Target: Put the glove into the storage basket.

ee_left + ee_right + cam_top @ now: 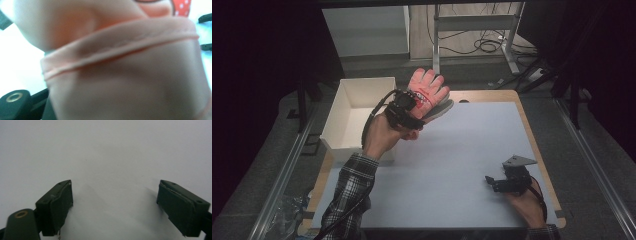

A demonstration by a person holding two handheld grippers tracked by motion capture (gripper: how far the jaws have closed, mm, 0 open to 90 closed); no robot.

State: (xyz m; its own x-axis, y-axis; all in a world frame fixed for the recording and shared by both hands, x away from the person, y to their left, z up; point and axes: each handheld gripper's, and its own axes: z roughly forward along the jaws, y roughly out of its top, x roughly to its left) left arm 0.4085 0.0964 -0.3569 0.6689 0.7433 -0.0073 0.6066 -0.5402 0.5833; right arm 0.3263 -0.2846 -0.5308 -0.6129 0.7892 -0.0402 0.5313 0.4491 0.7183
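Your left gripper clamps the pink glove, fingers pointing far, just right of the white box; your right gripper rests open on the counter.

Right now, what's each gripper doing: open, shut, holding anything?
Left gripper: shut on the pink glove, lifted off the table beside the white box.
Right gripper: open, holding nothing, low over the white mat.

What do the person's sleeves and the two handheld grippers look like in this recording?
Both forearms wear black-and-white plaid sleeves. The left gripper is black, and a black cable loops from it. The right gripper is black too, topped by a grey three-cornered plate, with a dark cable by the wrist. Its flat, blocky dark pads show small screw holes and a brass-ringed hole near the base.
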